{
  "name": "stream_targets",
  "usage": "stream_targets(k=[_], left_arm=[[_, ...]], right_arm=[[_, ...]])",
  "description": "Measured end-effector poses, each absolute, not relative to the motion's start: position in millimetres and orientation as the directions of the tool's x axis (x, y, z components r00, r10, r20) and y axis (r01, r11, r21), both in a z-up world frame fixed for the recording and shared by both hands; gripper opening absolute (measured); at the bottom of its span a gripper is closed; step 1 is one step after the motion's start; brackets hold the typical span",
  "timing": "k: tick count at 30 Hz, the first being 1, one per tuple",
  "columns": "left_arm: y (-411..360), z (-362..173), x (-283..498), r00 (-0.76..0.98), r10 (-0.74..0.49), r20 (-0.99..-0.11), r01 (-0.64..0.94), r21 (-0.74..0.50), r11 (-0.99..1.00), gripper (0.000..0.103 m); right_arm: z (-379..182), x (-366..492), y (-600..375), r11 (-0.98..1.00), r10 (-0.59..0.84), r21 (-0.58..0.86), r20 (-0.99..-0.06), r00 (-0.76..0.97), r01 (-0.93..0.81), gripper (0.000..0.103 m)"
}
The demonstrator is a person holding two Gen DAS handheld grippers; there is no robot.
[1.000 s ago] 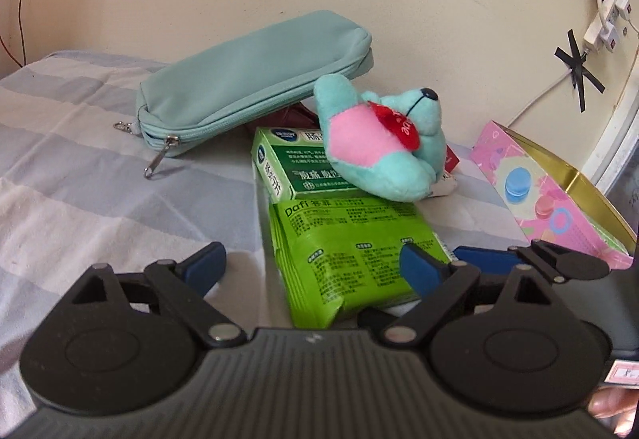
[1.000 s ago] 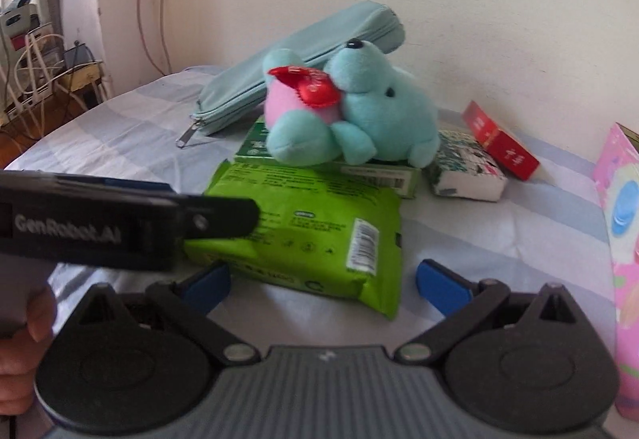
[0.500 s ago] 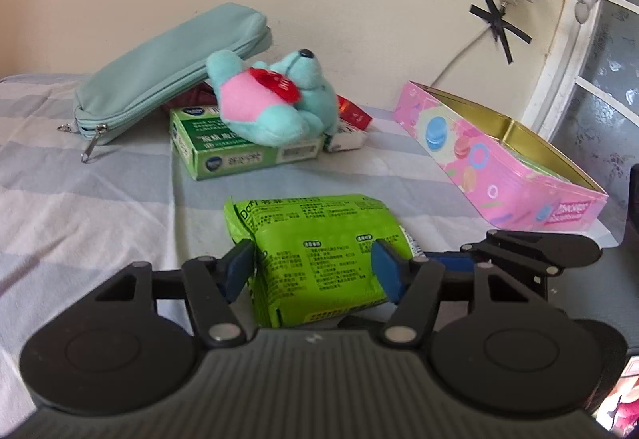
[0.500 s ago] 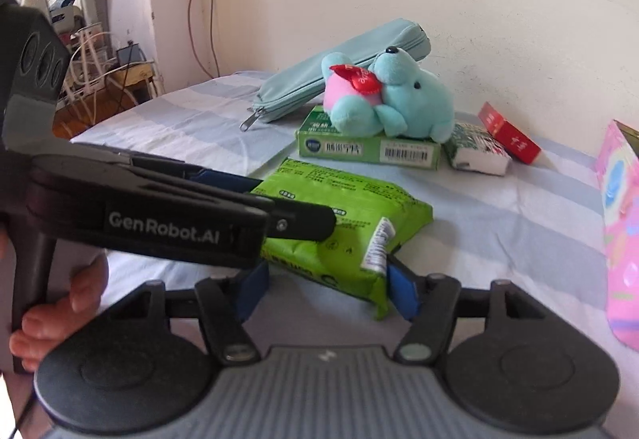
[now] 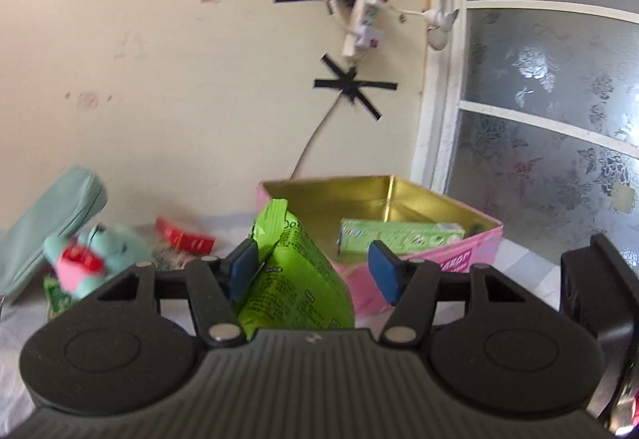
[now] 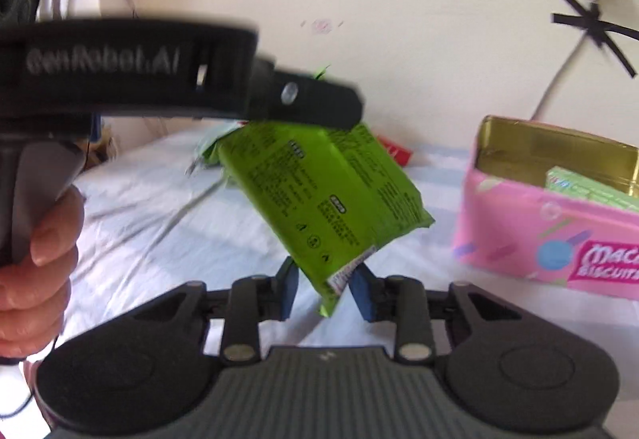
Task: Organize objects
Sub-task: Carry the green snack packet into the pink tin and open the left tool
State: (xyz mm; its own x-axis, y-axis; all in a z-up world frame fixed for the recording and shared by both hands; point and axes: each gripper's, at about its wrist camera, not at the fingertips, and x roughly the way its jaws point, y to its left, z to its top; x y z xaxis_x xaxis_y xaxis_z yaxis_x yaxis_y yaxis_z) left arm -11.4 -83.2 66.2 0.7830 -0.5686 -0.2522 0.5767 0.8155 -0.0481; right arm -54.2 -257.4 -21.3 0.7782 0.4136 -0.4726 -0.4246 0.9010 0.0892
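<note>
A bright green packet [image 5: 295, 279] hangs in the air, tilted, above the striped sheet. My right gripper [image 6: 325, 289] is shut on the packet's [image 6: 319, 191] lower sealed end. My left gripper [image 5: 313, 271] has the packet's upper part between its closing jaws. Its left pad [image 5: 243, 271] touches the packet, and its right pad [image 5: 383, 275] stands a little apart. In the right wrist view the left gripper [image 6: 343, 103] crosses in front of the packet's top. The open pink tin [image 5: 459, 251] stands just beyond, with a green-and-white box [image 5: 399, 235] inside.
A teal pouch [image 5: 52, 223], a teal plush toy [image 5: 92, 255] on a green box [image 5: 56, 299] and a red box [image 5: 183, 237] lie at the left by the wall. A frosted window [image 5: 539, 119] is behind the tin. A hand [image 6: 40, 259] holds the left gripper's handle.
Both grippers closed around the green packet and lifted it off the sheet. They carried it to the right, toward the pink tin, and the packet tipped up on end.
</note>
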Motion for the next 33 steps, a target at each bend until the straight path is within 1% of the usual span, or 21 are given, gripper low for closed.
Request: stream_targets(k=[3,7,10,13,15,19,20,22,24,30,33], left_arm=[[-114,79,0,0.777,-0.587,-0.228,0.602,-0.003,0.798,0.061],[-145,93,11,0.769,-0.609,-0.197,0.627,0.04,0.778,0.061],[-159,100,23,0.765,-0.615,-0.191,0.629,0.021,0.777,0.061],[-170,95,42,0.736,-0.636,-0.233,0.641,-0.063,0.765,0.061],[-184,85,54,0.723,-0.635,-0.272,0.639,-0.085,0.765,0.061],[-210,51,85,0.7,-0.586,-0.409,0.598,-0.113,0.793,0.061],[-212,44,92,0.695,-0.571,-0.437,0.582,-0.125,0.804,0.06],[-209,33,100,0.684,-0.551,-0.478,0.548,-0.163,0.821,0.059],[-202,29,100,0.68,-0.549,-0.486,0.535,-0.184,0.825,0.059],[-178,38,78,0.715,-0.546,-0.436,0.535,-0.162,0.829,0.059],[-161,38,66,0.726,-0.538,-0.429,0.526,-0.157,0.836,0.06]], right_arm=[[-10,-47,-272,0.929,0.356,0.059,-0.419,0.835,-0.366,0.025],[4,-37,-302,0.948,0.317,0.091,-0.376,0.871,-0.306,0.025],[17,-29,-324,0.964,0.264,0.058,-0.346,0.9,-0.26,0.025],[23,-18,-348,0.98,0.19,0.009,-0.334,0.923,-0.198,0.025],[19,-6,-366,0.989,0.136,-0.01,-0.345,0.929,-0.149,0.025],[0,13,-385,0.998,0.035,-0.031,-0.402,0.915,-0.052,0.029],[-5,17,-388,0.999,0.026,-0.029,-0.415,0.909,-0.042,0.031],[-11,15,-396,1.0,0.017,-0.001,-0.393,0.919,-0.019,0.032],[-12,8,-399,0.999,0.028,0.026,-0.378,0.925,-0.02,0.032],[-12,-10,-390,0.995,0.081,0.085,-0.35,0.933,-0.054,0.032],[-10,-22,-376,0.99,0.116,0.113,-0.327,0.938,-0.083,0.032]])
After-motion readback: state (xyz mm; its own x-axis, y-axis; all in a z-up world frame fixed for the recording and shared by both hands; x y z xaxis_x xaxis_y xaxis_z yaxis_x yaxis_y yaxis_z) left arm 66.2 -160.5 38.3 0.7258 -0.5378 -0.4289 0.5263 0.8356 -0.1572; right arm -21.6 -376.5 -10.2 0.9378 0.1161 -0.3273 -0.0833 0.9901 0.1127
